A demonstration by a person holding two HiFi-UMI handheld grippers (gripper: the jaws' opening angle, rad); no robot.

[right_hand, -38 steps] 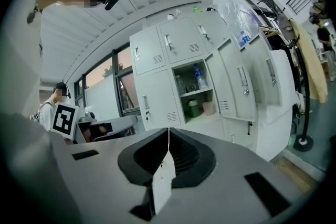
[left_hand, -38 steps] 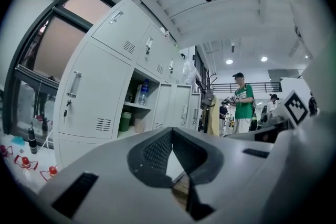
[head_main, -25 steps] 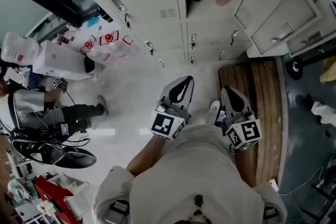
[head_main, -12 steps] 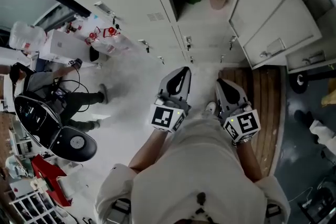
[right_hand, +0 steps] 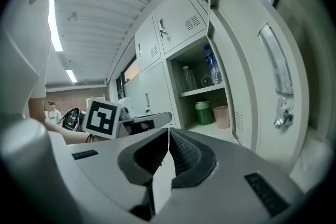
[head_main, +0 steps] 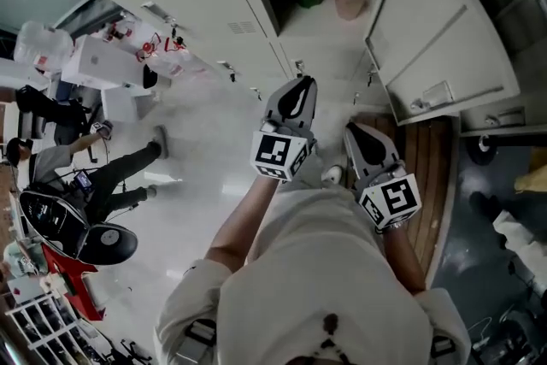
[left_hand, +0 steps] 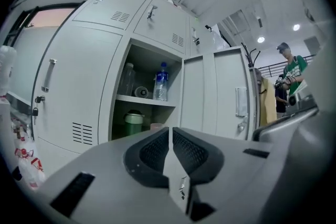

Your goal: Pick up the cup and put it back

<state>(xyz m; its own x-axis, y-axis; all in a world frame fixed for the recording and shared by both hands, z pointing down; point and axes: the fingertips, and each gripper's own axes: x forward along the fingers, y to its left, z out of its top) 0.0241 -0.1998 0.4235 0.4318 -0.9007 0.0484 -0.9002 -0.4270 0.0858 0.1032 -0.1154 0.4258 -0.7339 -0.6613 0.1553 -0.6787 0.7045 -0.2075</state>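
Both grippers are empty, jaws pressed together. Your left gripper (head_main: 299, 85) and right gripper (head_main: 357, 132) hover side by side, well short of the open locker (left_hand: 144, 57). The pink cup (right_hand: 222, 116) stands far inside on the lower shelf, toward the right. Just beside it on the left is a green lidded container (right_hand: 203, 113). A water bottle (left_hand: 160, 83) stands on the shelf above.

Reaching in with the jaws together would likely push the cup over or deeper rather than grip it, so they need to part first. The green container is close enough that a wide jaw could knock it. The open locker door (right_hand: 262, 60) hangs near on the right and could catch your right gripper.

From the left gripper view, the cup is mostly hidden behind the jaws. Whether it holds anything cannot be told, nor whether it touches the green container. The clear items beside the bottle are hard to make out.
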